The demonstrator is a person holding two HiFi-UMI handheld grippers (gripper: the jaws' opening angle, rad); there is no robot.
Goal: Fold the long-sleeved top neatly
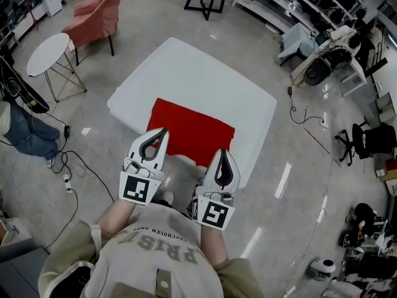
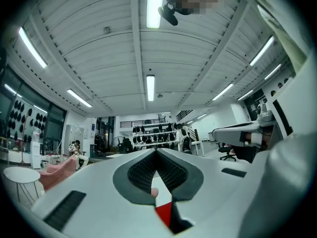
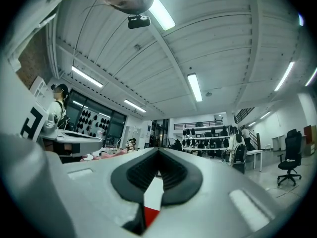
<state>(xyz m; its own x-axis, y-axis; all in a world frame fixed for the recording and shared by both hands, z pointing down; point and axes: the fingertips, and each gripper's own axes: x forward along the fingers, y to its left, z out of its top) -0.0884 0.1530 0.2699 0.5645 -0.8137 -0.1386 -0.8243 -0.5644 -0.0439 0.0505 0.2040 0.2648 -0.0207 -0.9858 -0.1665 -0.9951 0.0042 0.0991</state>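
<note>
The hand-held gripper (image 3: 158, 155) is closed, red top (image 3: 150, 215) showing beneath it.

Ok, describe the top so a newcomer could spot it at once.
A white table fills the middle of the grey floor. The top lies on its near half, a plain rectangle. It is bright red and the only thing on the table.

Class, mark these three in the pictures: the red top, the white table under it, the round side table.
red top (image 1: 189, 129), head view, middle of the cloth.
white table (image 1: 198, 73), head view, bare surface beyond the top.
round side table (image 1: 48, 53), head view, its white top.
</note>
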